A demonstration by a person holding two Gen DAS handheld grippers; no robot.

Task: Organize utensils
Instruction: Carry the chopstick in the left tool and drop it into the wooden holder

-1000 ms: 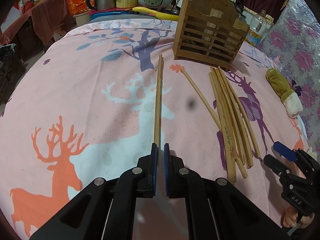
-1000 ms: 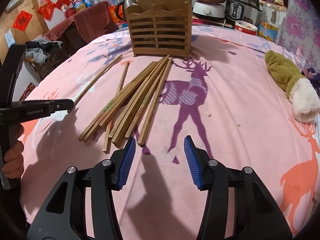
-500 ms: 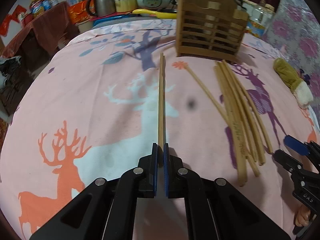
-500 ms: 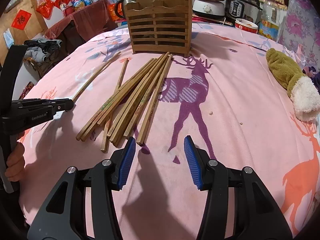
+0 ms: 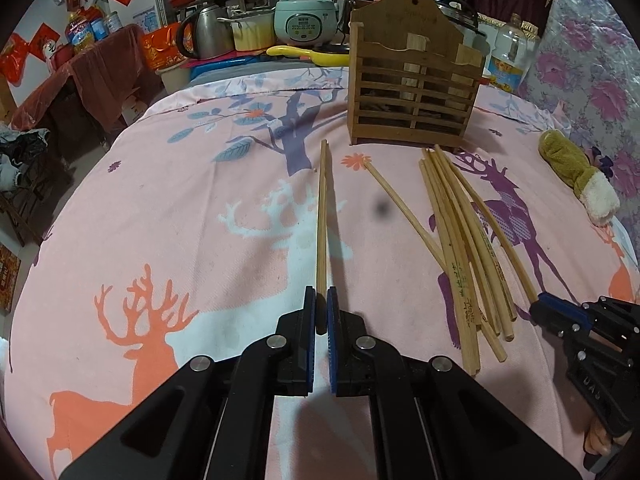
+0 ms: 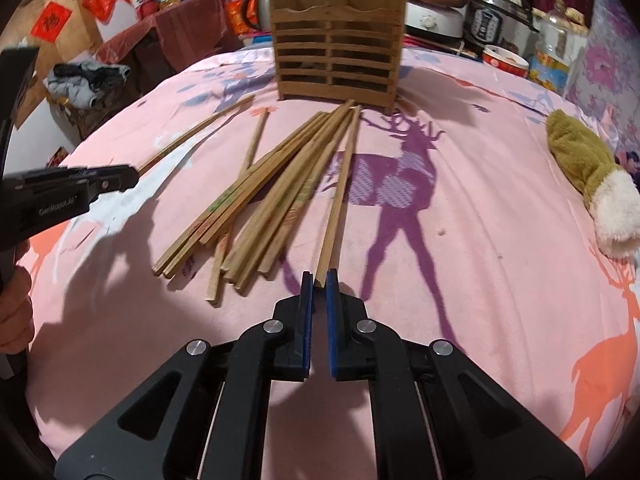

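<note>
One wooden holder, roughly ten chopsticks, one mitten.

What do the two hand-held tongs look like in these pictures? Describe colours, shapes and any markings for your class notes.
Both the left tongs and the right tongs have matte black angular arms with cut-out slots, round silver bolts at the pivots, and flat blue ribbed pads. White lettering marks the side of the left tongs. No cables or sleeves show.
</note>
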